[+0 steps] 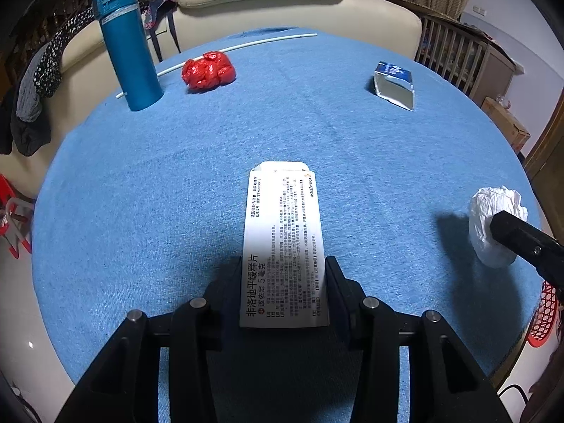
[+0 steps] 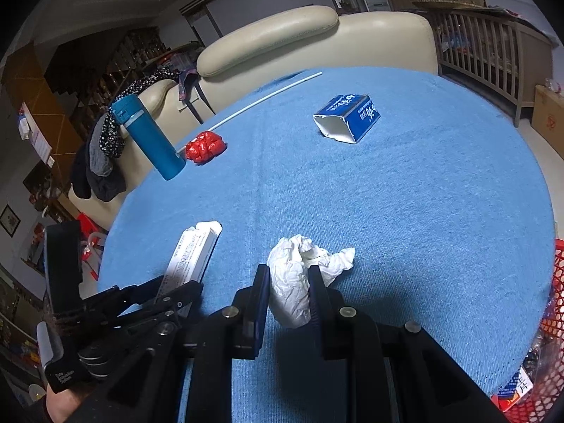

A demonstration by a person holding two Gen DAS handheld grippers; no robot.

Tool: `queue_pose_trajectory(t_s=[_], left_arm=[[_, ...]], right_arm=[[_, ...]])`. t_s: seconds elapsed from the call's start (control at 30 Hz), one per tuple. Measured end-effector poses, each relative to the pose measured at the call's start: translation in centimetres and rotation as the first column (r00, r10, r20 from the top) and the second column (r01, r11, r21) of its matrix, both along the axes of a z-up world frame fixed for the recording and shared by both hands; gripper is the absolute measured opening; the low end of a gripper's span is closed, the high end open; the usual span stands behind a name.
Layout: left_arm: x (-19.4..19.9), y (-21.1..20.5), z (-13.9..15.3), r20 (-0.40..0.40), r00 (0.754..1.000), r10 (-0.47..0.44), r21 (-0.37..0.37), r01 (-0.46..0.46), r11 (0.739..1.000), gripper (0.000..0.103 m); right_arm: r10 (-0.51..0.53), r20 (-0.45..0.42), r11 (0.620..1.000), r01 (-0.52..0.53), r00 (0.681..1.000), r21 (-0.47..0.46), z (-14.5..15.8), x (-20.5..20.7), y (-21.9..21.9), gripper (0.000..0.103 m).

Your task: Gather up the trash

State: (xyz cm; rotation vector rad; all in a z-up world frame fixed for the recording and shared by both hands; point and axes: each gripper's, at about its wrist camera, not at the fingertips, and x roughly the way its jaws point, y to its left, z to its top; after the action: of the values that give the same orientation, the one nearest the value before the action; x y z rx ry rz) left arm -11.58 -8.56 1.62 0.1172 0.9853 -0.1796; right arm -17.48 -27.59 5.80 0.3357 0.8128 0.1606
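My left gripper point(image 1: 283, 264) is shut on a long white medicine box point(image 1: 283, 232) printed with black text, which sticks forward over the blue tablecloth point(image 1: 176, 176). In the right wrist view the same box point(image 2: 192, 252) and left gripper point(image 2: 176, 287) show at the lower left. My right gripper point(image 2: 287, 273) is shut on a crumpled white tissue point(image 2: 299, 275); that tissue point(image 1: 493, 218) also appears at the right edge of the left wrist view. A red crumpled wrapper point(image 1: 208, 69) and an open blue carton point(image 1: 394, 84) lie farther back on the cloth.
A tall blue flask point(image 1: 127, 46) stands at the back left beside a thin white rod point(image 1: 232, 48). A red mesh basket point(image 2: 550, 335) sits off the table's right edge. A cream sofa point(image 1: 282, 3) stands behind the round table.
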Motion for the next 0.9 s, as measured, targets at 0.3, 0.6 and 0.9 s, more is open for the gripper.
queue_pose_trajectory(t_s=[0.3, 0.6, 0.9], left_arm=[[-0.8, -1.4, 0.6, 0.023, 0.999, -0.033, 0.011, 0.033, 0.999, 0.047], [-1.5, -3.3, 1.0, 0.038, 0.997, -0.072, 0.016, 0.072, 0.997, 0.047], [-2.4, -5.0, 1.1, 0.049, 0.993, -0.111, 0.017, 0.110, 0.994, 0.047]], right_arm=[[-0.034, 0.014, 0.999, 0.034, 0.999, 0.025, 0.0, -1.3, -1.4, 0.023], [-0.067, 0.029, 0.997, 0.066, 0.997, 0.041, 0.4, -2.4, -2.6, 0.023], [-0.099, 0.041, 0.994, 0.098, 0.994, 0.045, 0.8, -3.4, -3.7, 0.023]])
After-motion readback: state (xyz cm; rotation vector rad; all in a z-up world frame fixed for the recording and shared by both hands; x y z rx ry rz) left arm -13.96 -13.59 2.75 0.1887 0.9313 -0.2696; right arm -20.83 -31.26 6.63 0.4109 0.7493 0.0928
